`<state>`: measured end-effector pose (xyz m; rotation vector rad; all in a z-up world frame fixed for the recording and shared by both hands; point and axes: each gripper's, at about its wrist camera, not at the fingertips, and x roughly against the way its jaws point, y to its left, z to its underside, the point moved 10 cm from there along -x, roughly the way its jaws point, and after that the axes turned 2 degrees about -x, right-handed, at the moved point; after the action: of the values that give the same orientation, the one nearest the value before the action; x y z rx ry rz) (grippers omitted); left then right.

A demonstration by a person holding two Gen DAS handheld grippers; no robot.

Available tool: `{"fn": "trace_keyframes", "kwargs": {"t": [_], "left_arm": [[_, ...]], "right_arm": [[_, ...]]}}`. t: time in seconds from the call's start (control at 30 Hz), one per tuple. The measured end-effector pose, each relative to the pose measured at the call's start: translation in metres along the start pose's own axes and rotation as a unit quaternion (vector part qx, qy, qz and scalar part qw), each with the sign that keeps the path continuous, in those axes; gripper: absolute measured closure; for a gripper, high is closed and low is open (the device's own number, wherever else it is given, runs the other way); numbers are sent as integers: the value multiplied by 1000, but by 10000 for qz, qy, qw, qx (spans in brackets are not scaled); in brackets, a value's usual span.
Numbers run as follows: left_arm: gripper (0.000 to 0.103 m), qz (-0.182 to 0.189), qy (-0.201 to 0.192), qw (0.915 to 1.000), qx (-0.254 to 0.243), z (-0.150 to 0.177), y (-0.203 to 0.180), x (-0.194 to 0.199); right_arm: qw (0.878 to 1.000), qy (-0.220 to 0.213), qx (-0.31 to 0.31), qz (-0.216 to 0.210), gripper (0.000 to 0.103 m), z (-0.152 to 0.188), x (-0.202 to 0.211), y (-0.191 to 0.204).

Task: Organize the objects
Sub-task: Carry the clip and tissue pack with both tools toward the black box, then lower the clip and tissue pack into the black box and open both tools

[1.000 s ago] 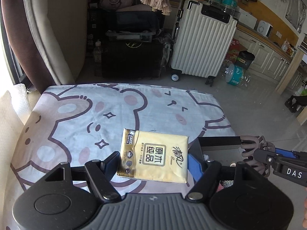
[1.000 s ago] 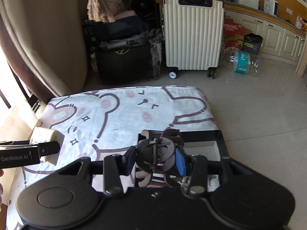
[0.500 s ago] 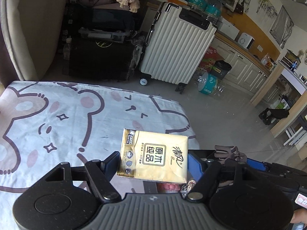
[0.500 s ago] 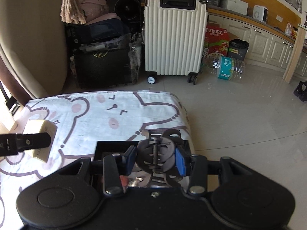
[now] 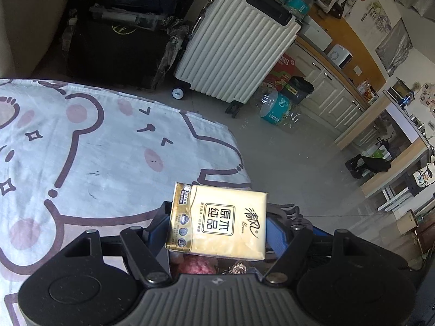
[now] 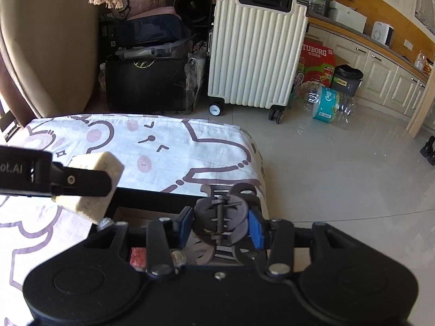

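My left gripper (image 5: 217, 225) is shut on a gold tissue pack (image 5: 217, 221) and holds it above a black box (image 6: 152, 199) at the table's right end. In the right wrist view the pack (image 6: 92, 187) and the left gripper (image 6: 81, 182) reach in from the left over the box's left side. My right gripper (image 6: 220, 221) is shut on a dark hair claw clip (image 6: 221, 217) and holds it over the box. The clip (image 5: 288, 213) peeks out behind the pack in the left wrist view. Pink and shiny small items (image 5: 197, 267) lie inside the box.
The table wears a bear-print cloth (image 5: 95, 149), with its right edge (image 6: 258, 163) beside bare floor. Beyond stand a white suitcase (image 6: 258, 49), a black crate (image 6: 149, 81), a water bottle (image 6: 326, 103) and kitchen cabinets (image 6: 380, 73).
My left gripper has carried the tissue pack to the right, from over the cloth to above the black box. My right gripper has kept the clip over the box, shifting a little right.
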<state>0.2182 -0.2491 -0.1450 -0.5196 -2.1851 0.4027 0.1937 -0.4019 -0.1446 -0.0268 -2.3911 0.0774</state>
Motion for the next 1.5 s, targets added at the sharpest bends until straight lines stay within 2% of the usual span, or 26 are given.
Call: {"fn": "trace_keyframes", "kwargs": {"t": [0.23, 0.47, 0.67, 0.93, 1.07, 1.33, 1.4, 1.5], "left_arm": [[29, 231, 30, 9995, 219, -1, -1, -20], [29, 316, 131, 9992, 221, 3, -7, -32], [29, 272, 212, 9991, 253, 5, -8, -40], [29, 172, 307, 9992, 173, 10, -9, -48], [29, 104, 324, 9993, 173, 12, -7, -53], [29, -27, 318, 9995, -7, 20, -10, -67], [24, -95, 305, 9995, 26, 22, -8, -71], [18, -7, 315, 9995, 26, 23, -10, -71]], "right_arm": [[9998, 144, 145, -9, 58, 12, -22, 3], [9980, 593, -122, -202, 58, 22, -31, -1], [9960, 848, -48, -286, 58, 20, -22, 0], [9922, 1226, -53, -237, 57, 34, -29, 0], [9929, 1138, -148, -321, 48, 33, -26, -1], [9936, 1044, -225, -369, 52, 30, -19, -4], [9935, 1053, -262, -351, 52, 32, -18, -7], [9933, 1060, -318, -329, 52, 33, -18, -10]]}}
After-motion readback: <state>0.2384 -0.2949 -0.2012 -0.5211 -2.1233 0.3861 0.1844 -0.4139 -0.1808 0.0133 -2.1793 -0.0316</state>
